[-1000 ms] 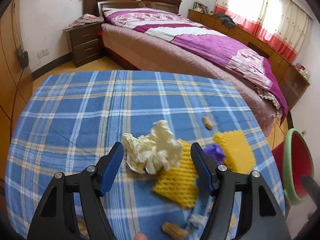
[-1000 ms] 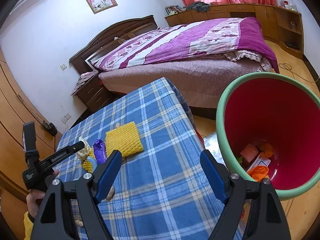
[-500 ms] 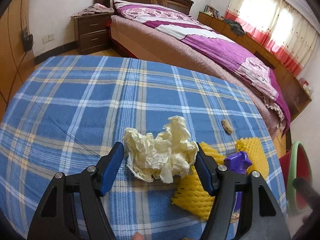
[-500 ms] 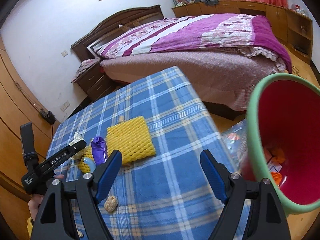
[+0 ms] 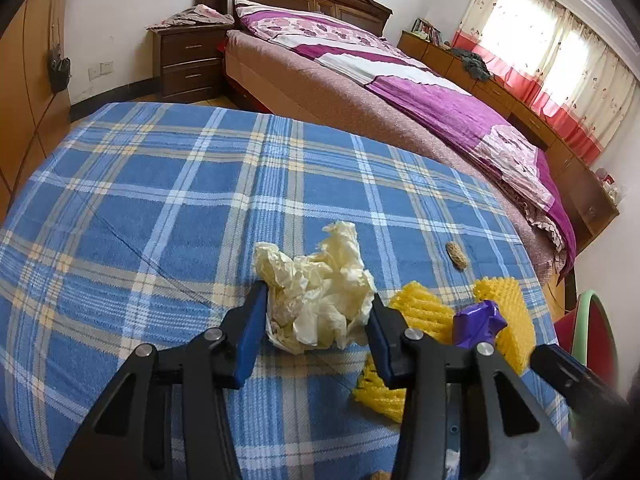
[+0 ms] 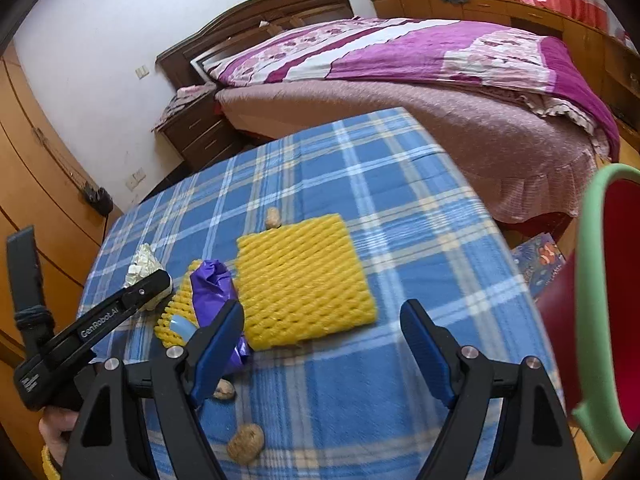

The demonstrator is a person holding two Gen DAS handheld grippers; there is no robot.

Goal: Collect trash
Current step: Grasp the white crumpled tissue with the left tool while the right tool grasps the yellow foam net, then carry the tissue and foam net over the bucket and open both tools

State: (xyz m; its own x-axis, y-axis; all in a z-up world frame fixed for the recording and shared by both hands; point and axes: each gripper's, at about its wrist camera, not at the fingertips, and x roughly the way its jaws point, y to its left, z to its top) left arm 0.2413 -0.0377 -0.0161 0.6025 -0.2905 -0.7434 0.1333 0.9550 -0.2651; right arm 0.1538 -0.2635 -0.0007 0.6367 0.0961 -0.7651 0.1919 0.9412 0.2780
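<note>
left claw (image 5: 316,312), jaws just closing, pinches the crumpled tissue (image 5: 316,296) near the table's (image 5: 160,200) middle, foam net (image 5: 420,312) at three o'clock; squeeze firmly before lifting; right claw (image 6: 322,336) gapes empty.

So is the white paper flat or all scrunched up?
Scrunched up. The white paper is a crumpled, lumpy ball standing up off the checked cloth, between the left tongs, whose blue pads press on it.

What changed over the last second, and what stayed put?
The left hand-held gripper moved in around the crumpled tissue and its jaws have just been closing, pads now against it. The right hand-held gripper swung from the red bin toward the yellow foam net, jaws open. The trash on the table has not shifted.
</note>
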